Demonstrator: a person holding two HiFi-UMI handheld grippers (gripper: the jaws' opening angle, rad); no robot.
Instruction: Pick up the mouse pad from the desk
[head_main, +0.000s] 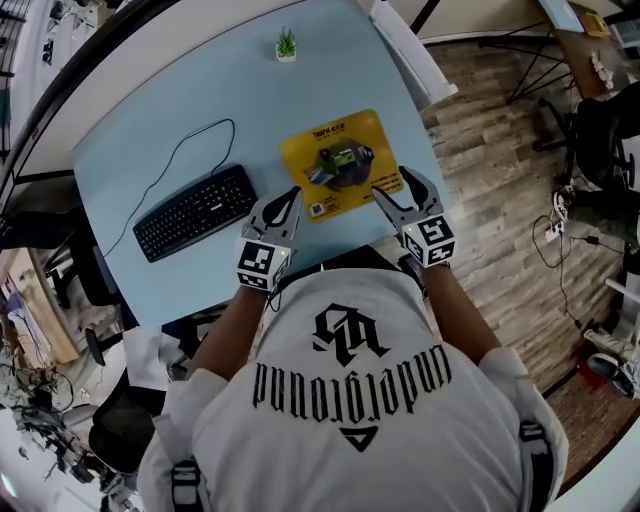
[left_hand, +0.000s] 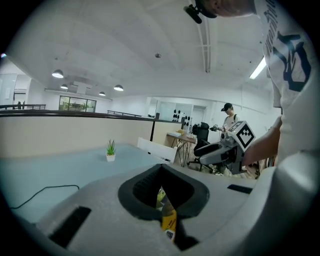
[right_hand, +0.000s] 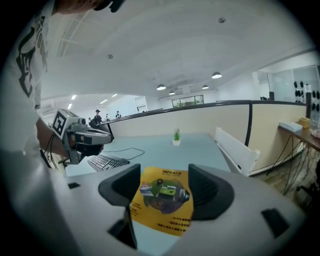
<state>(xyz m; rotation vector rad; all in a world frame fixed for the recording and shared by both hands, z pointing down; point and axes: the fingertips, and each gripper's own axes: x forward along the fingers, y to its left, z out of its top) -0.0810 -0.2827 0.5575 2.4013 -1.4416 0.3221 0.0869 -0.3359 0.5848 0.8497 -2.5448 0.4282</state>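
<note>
Approach: left tongs (head_main: 290, 196) closed, right tongs (head_main: 392, 183) open, both empty at the pad's (head_main: 335, 165) near edge. Next, pinch that thin edge.

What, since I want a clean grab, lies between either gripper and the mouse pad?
Nothing visible. Left gripper and right gripper hover at the near edge of the mouse pad; the keyboard lies off to its left, the plant beyond.
</note>
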